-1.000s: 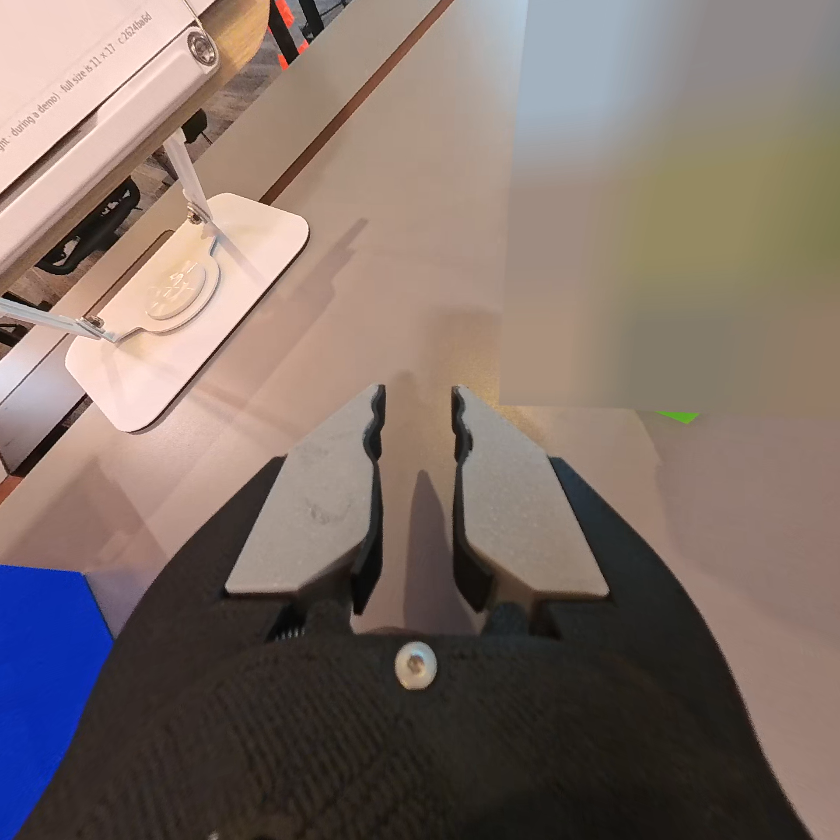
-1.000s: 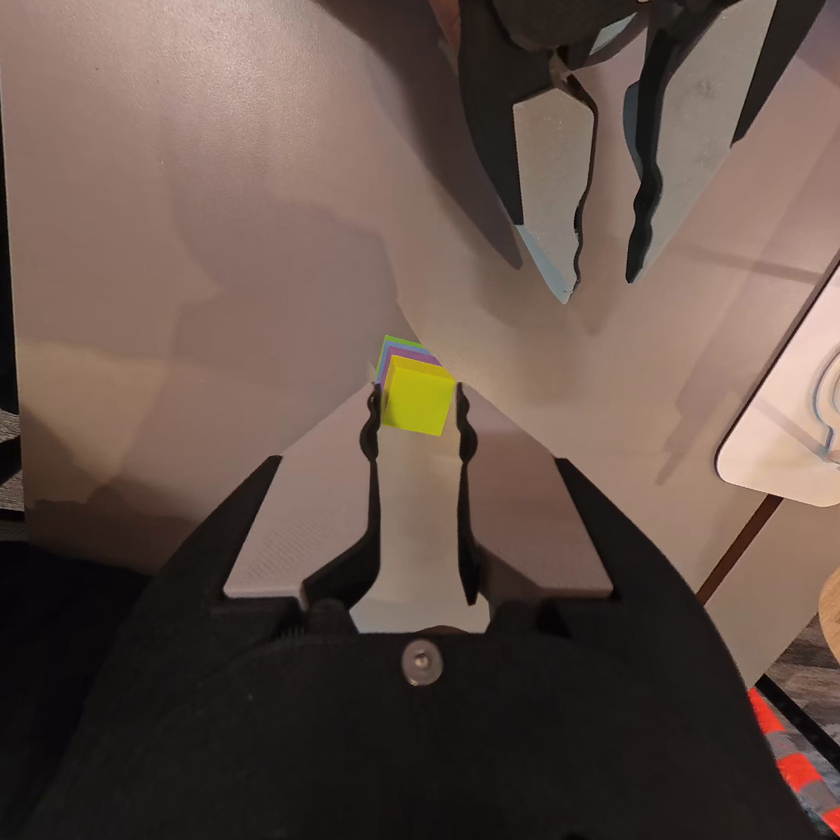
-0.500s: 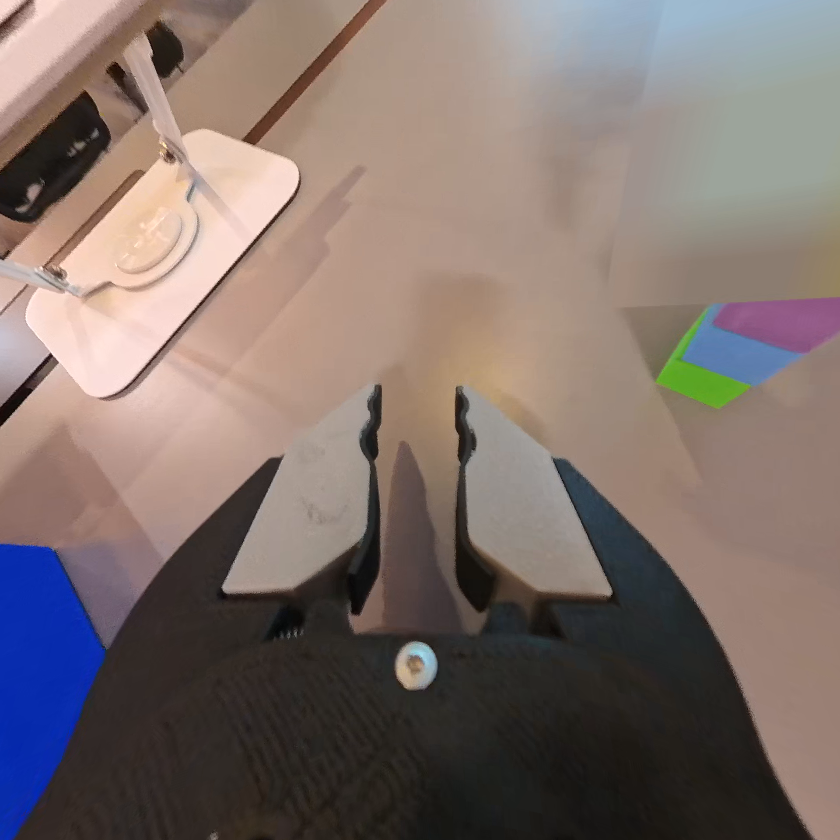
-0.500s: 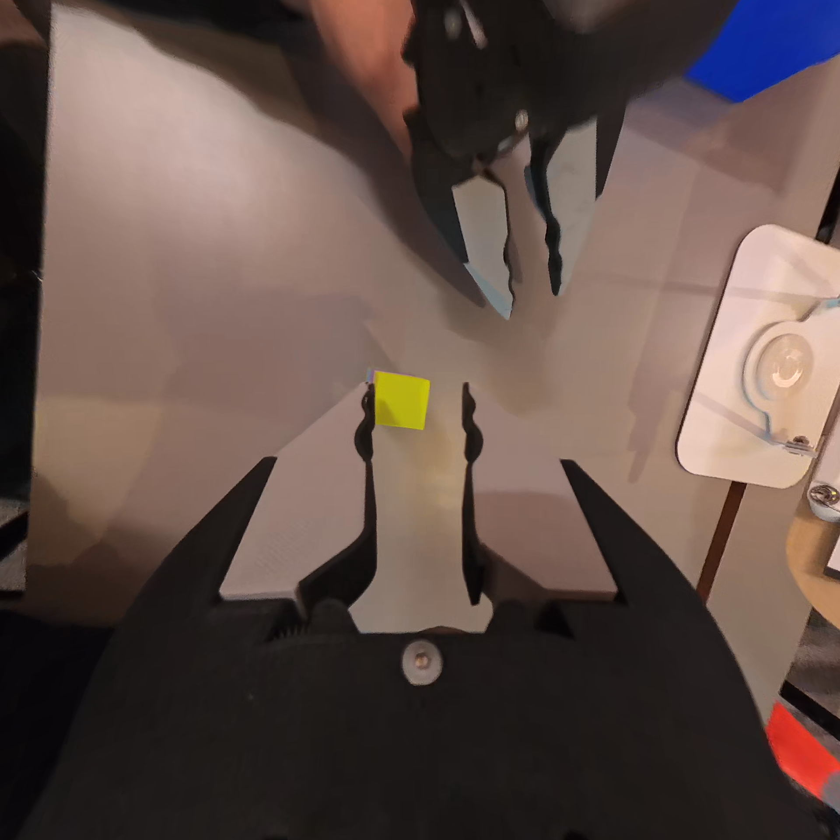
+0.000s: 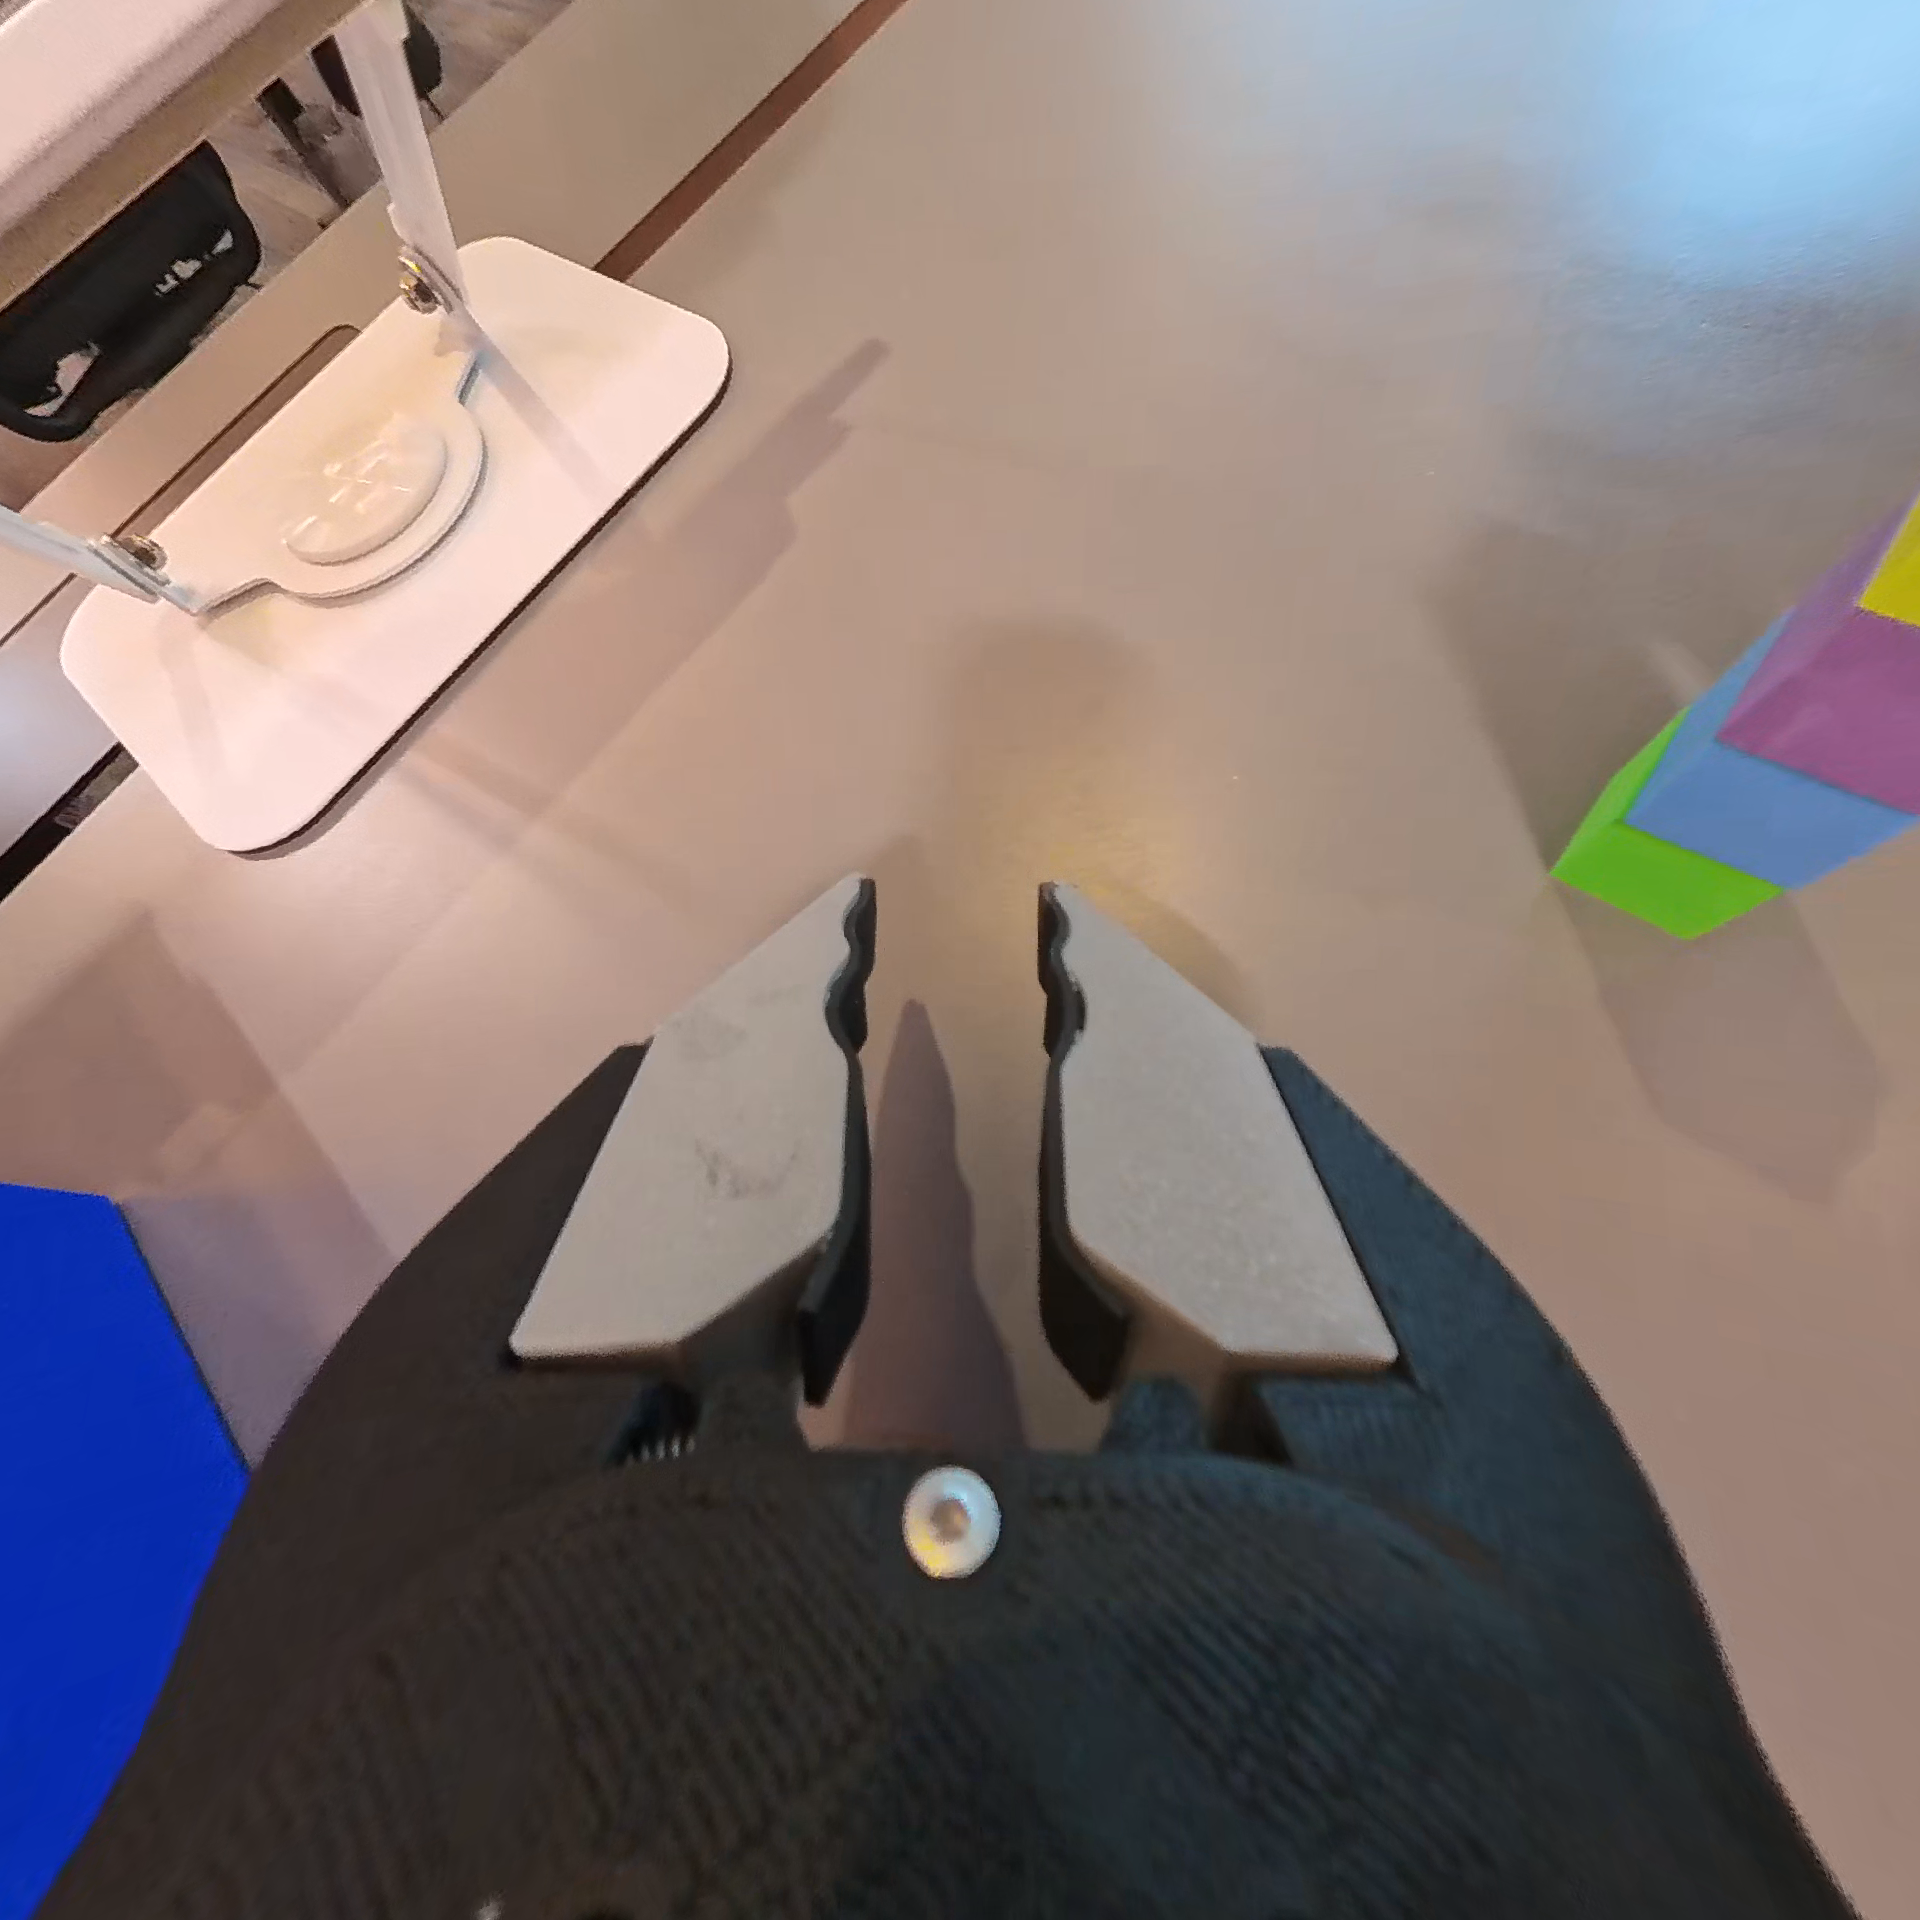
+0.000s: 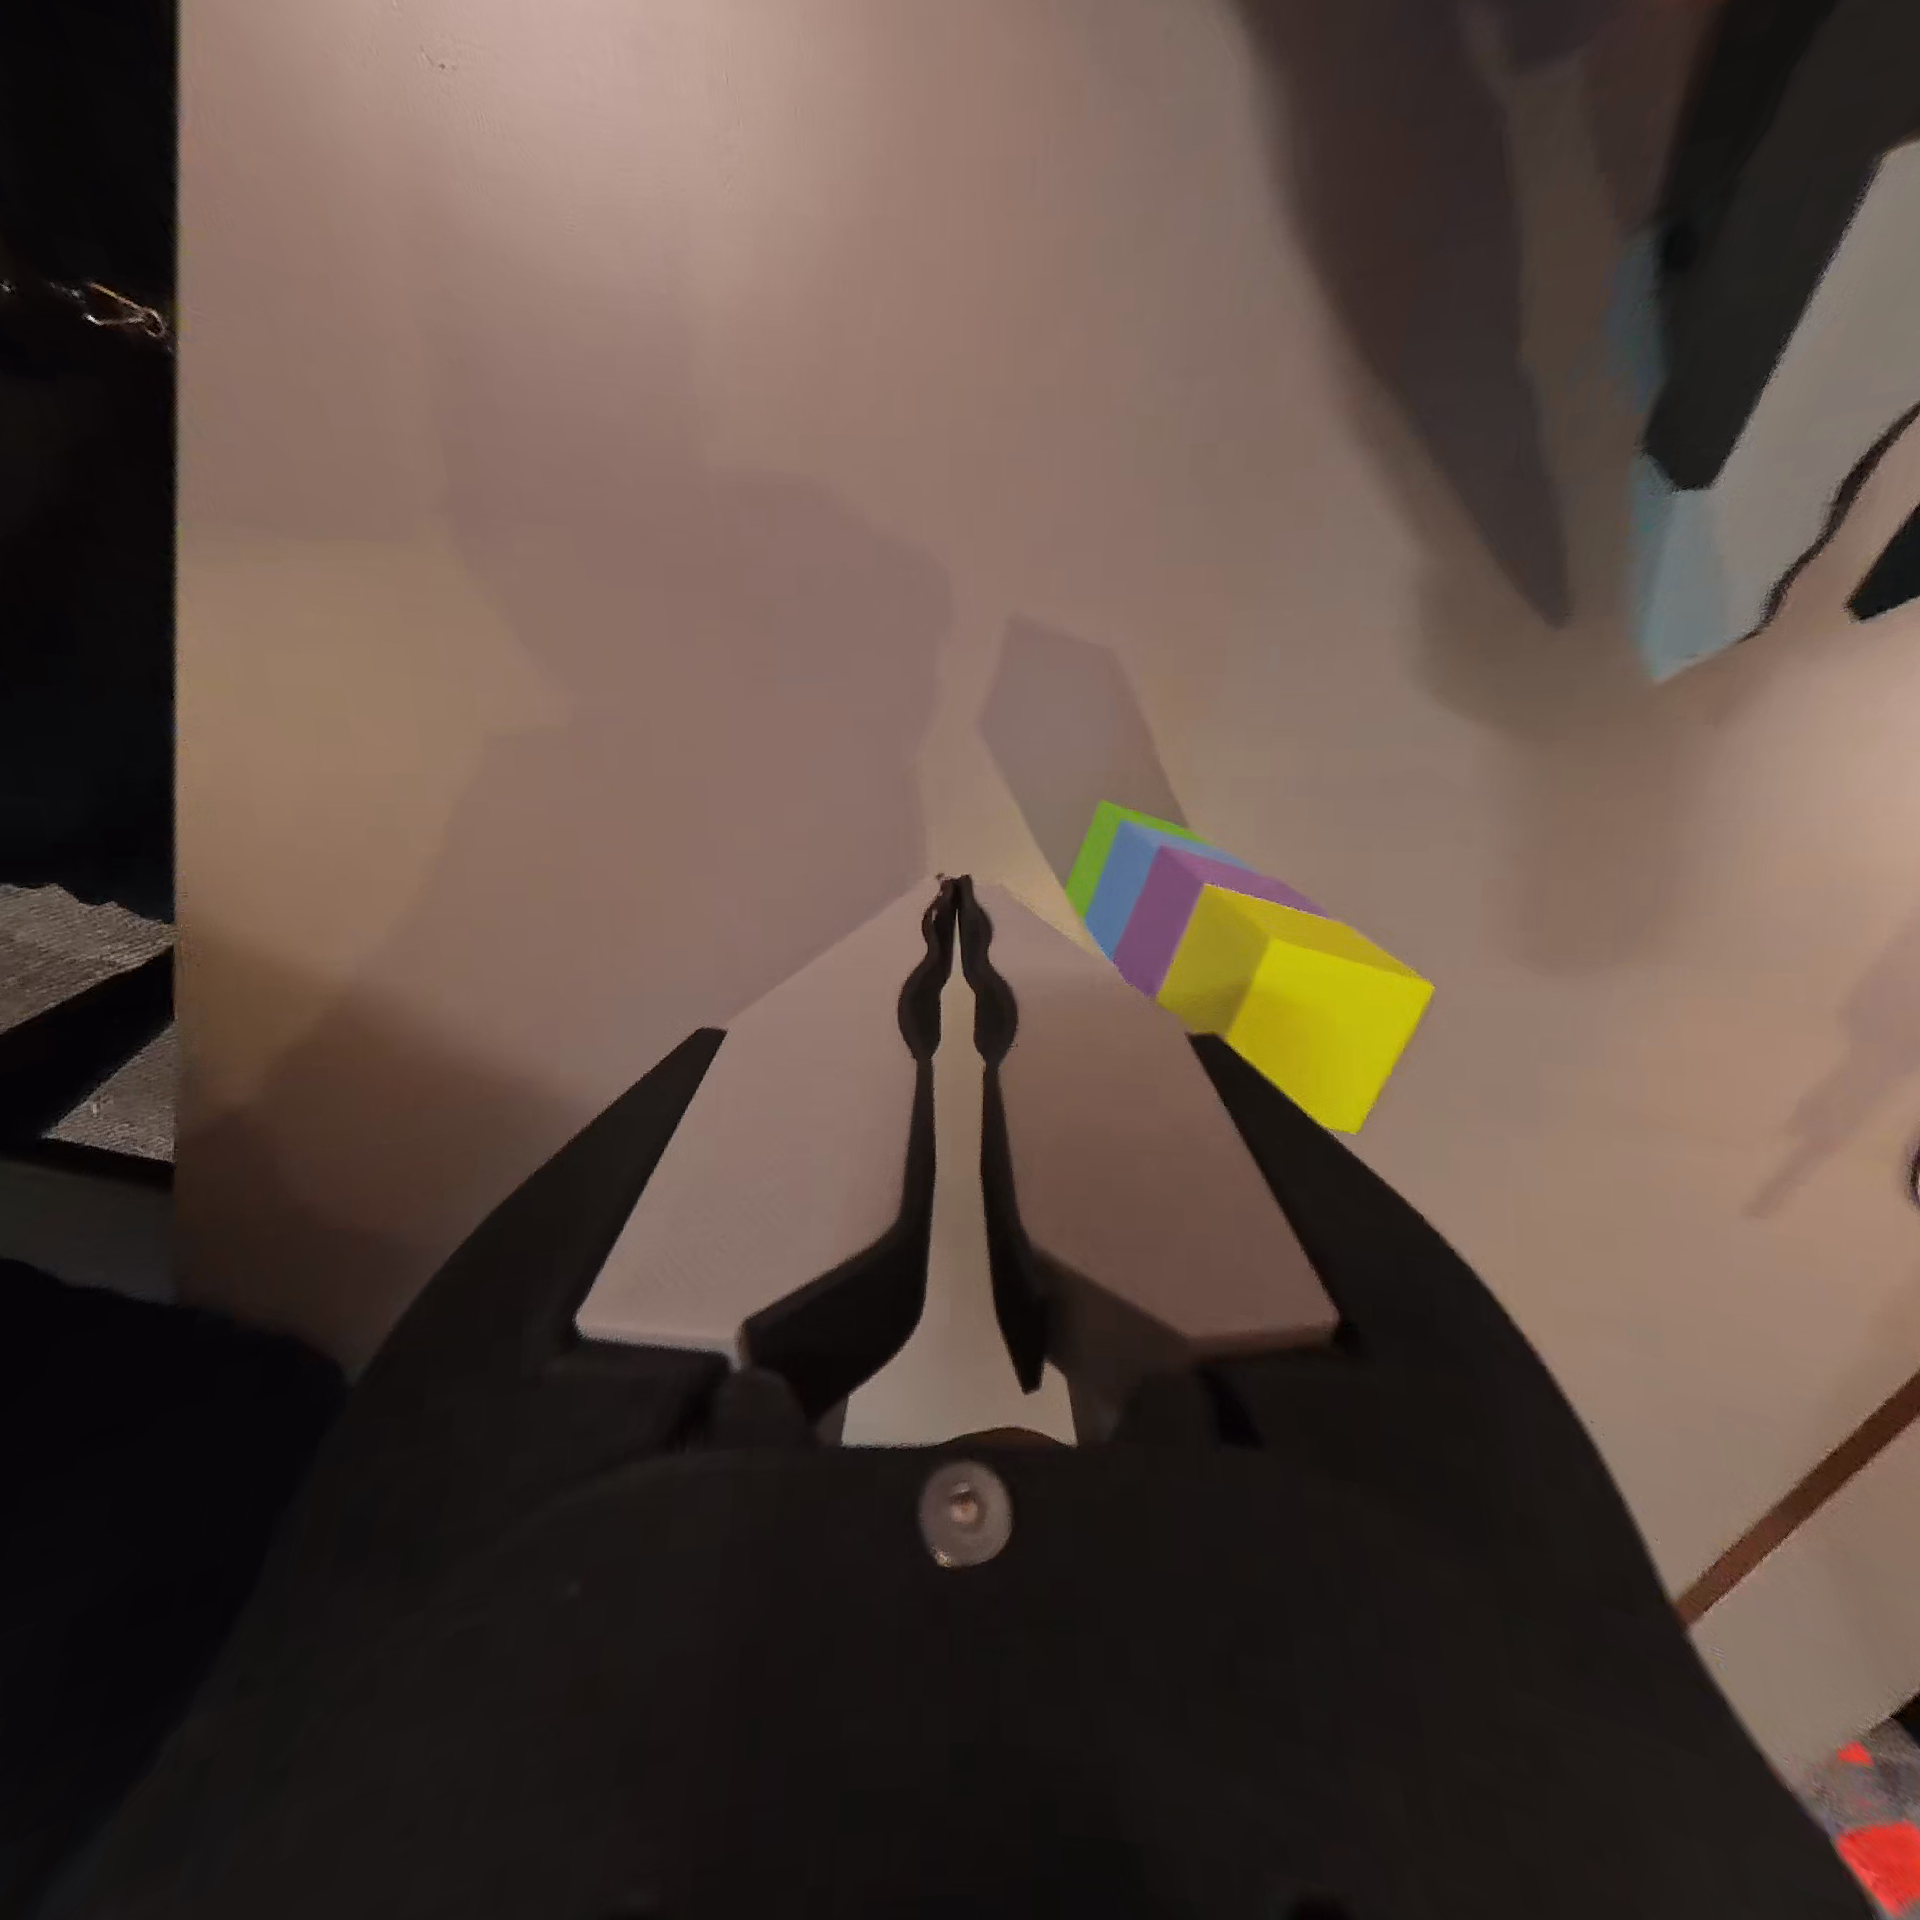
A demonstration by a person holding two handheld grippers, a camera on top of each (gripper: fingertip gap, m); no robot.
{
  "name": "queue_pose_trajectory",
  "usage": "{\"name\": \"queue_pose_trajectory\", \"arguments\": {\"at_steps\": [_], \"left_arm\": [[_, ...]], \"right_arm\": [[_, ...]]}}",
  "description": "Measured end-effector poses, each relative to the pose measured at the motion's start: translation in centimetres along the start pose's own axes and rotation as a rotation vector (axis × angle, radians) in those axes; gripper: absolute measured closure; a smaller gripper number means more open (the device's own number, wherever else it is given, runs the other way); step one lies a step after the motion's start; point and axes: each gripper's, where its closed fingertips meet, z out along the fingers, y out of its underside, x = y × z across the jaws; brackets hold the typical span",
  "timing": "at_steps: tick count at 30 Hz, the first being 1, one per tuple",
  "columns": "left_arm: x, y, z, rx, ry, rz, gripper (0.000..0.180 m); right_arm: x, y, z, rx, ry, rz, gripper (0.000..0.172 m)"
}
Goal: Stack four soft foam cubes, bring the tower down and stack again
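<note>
A tower of foam cubes stands on the table (image 6: 623, 416): green (image 6: 1093, 854) at the bottom, then blue (image 6: 1127, 888), purple (image 6: 1169, 920) and yellow (image 6: 1320, 1023) on top. My right gripper (image 6: 954, 894) is shut with its tips together and nothing between them, just left of the tower. My left gripper (image 5: 956, 914) is open and empty above bare table. The tower shows at the right edge of the left wrist view, with green (image 5: 1652, 873), blue (image 5: 1756, 800), purple (image 5: 1839, 696) and a corner of yellow (image 5: 1896, 582). The left gripper (image 6: 1787, 499) appears blurred at the upper right of the right wrist view.
A white stand base (image 5: 395, 540) with a metal arm sits at the far left of the table (image 5: 1143, 416). A blue object (image 5: 94, 1455) lies at the lower left. The table's edge runs along the left in the right wrist view, with dark floor beyond.
My right gripper let go of the yellow cube on the tower, drew away to the left and shut on air. My left gripper drew back from the tower, still open.
</note>
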Motion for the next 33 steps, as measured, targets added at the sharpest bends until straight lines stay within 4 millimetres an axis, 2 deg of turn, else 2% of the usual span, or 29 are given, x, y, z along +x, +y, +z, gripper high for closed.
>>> {"name": "queue_pose_trajectory", "arguments": {"at_steps": [4,9,12,15,19,22,27,33], "left_arm": [[-0.3,0.2,0.0,-0.003,-0.005,-0.01,0.152],[-0.4,0.3,0.0,-0.007,-0.004,-0.011,0.152],[-0.3,0.3,0.0,-0.01,0.0,-0.01,0.152],[-0.2,0.4,0.2,-0.017,0.002,-0.006,0.152],[-0.4,0.5,0.2,-0.021,-0.006,-0.011,0.152],[-0.7,0.6,0.1,-0.018,-0.009,-0.025,0.152],[-0.7,0.6,0.0,-0.021,-0.007,-0.029,0.152],[-0.6,0.8,0.1,-0.032,-0.005,-0.027,0.152]], "right_arm": [[0.0,0.3,1.1,-0.025,-0.005,0.0,0.172],[1.2,1.0,2.1,-0.072,0.077,-0.037,0.172],[3.9,2.1,2.1,-0.143,0.228,-0.02,0.172],[7.0,2.5,1.1,-0.145,0.37,0.052,0.172],[9.6,2.4,-0.3,-0.085,0.484,0.1,0.172],[10.4,2.4,-1.3,-0.054,0.523,0.128,0.172],[10.6,2.7,-2.8,-0.007,0.551,0.163,0.172],[11.8,3.4,-5.9,0.122,0.604,0.293,0.171]]}}
